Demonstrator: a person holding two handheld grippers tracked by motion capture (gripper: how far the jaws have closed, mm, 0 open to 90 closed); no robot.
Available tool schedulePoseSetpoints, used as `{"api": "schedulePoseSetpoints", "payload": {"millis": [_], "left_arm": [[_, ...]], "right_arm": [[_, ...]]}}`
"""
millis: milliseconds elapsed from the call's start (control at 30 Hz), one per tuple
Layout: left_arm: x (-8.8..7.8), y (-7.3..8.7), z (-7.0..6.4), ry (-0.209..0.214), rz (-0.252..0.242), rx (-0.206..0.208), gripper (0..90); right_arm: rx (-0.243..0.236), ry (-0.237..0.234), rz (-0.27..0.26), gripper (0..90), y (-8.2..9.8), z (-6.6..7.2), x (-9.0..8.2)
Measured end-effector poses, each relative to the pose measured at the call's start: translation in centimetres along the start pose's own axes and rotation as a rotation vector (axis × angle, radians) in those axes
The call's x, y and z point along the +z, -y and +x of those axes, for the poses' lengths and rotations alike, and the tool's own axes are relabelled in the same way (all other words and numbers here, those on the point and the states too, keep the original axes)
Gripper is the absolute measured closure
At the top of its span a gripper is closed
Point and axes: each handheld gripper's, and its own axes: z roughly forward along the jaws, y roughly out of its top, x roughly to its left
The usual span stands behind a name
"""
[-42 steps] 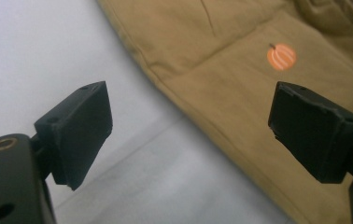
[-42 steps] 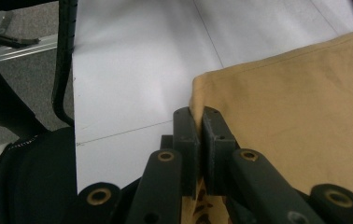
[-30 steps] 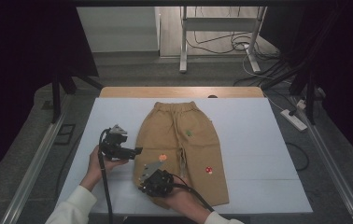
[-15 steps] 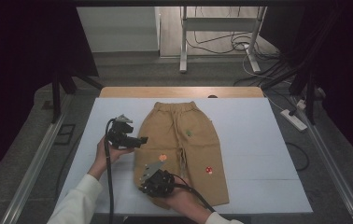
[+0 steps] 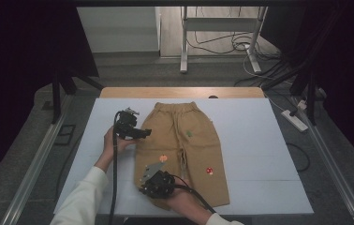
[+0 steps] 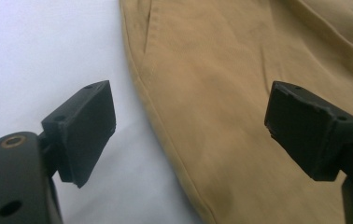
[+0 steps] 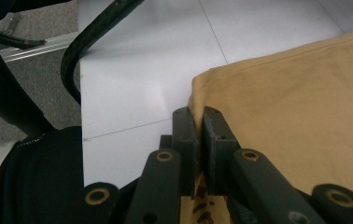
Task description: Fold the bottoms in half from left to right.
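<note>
Tan pants (image 5: 189,150) lie flat on the white table top (image 5: 259,154), waistband at the far end, legs toward me. My left gripper (image 5: 143,133) hovers at the pants' left side edge, open; in the left gripper view its jaws (image 6: 193,126) straddle the side seam of the pants (image 6: 240,93) without touching it. My right gripper (image 5: 144,187) sits at the near left hem corner. In the right gripper view its jaws (image 7: 198,135) are shut on the hem corner of the pants (image 7: 286,107), which lifts slightly off the table.
Small coloured prints dot the pants. A wooden edge (image 5: 180,92) borders the far side of the table. Metal rails run along both sides. A power strip (image 5: 296,121) and cables lie on the floor at right. A metal stand (image 5: 219,33) is beyond the table.
My left gripper has moved away from me and rightward, reaching the pants' left side edge. The right gripper has stayed put, still shut on the hem.
</note>
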Motion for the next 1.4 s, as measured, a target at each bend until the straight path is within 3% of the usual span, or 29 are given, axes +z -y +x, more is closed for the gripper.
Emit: {"api": "schedulePoseSetpoints", "payload": {"millis": [333, 1033, 1167, 1400], "left_arm": [[2.1, -0.6, 0.9, -0.018, 0.053, -0.021, 17.0], [3.1, -0.5, 0.7, -0.019, 0.077, -0.030, 20.2], [2.9, -0.5, 0.5, -0.017, 0.074, -0.033, 29.8], [2.6, -0.2, 0.7, 0.089, 0.051, -0.060, 65.2]], "right_arm": [[0.006, -0.005, -0.006, 84.6, 0.1, -0.1, -0.1], [0.011, -0.007, -0.002, 84.2, 0.0, -0.1, -0.2], [0.009, -0.004, -0.006, 85.3, 0.1, 0.0, -0.1], [0.002, -0.003, -0.002, 85.3, 0.1, 0.0, -0.1]]}}
